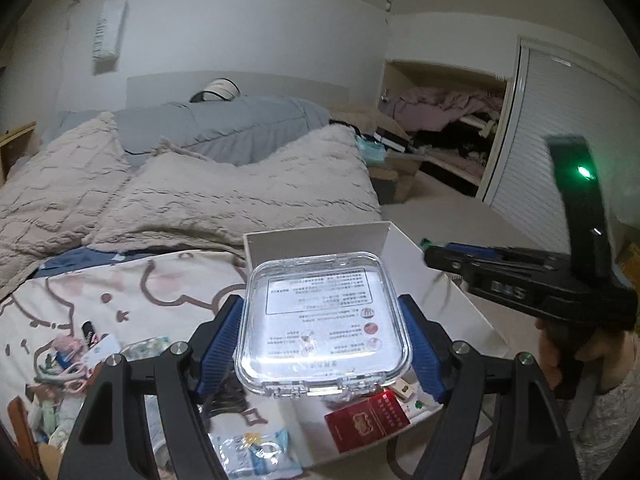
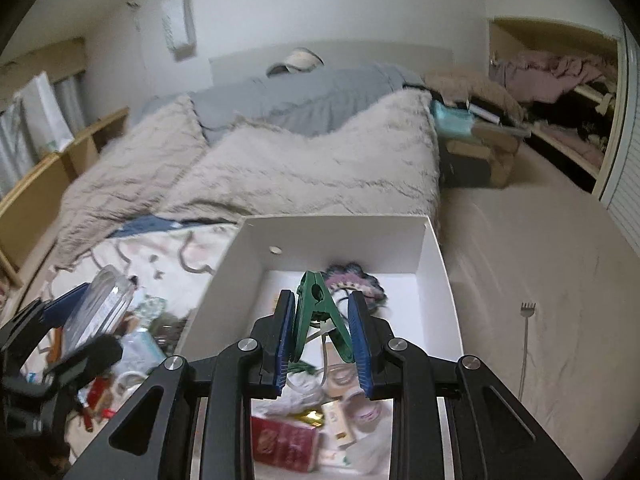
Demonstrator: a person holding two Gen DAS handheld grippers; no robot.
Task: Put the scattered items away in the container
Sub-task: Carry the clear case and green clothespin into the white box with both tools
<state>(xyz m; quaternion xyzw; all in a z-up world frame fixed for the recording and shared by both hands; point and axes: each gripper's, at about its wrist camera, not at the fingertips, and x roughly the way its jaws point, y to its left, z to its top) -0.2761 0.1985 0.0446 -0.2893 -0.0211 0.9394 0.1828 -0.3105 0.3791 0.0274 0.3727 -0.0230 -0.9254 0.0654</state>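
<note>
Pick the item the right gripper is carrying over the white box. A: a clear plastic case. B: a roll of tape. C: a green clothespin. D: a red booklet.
C: in the right wrist view the green clothespin sits pinched between the blue pads of the right gripper above the white box; the clear plastic case is in the left gripper.

Bedroom — dim, plain white walls [image 1: 248, 32]

A bed [image 1: 200, 184] under beige throws; beyond it, pale floor [image 2: 540, 248] and an open closet [image 1: 448, 124].

Box [image 2: 434, 280] sits on bed [image 2: 280, 172], clutter [image 1: 72, 356] left.
</note>
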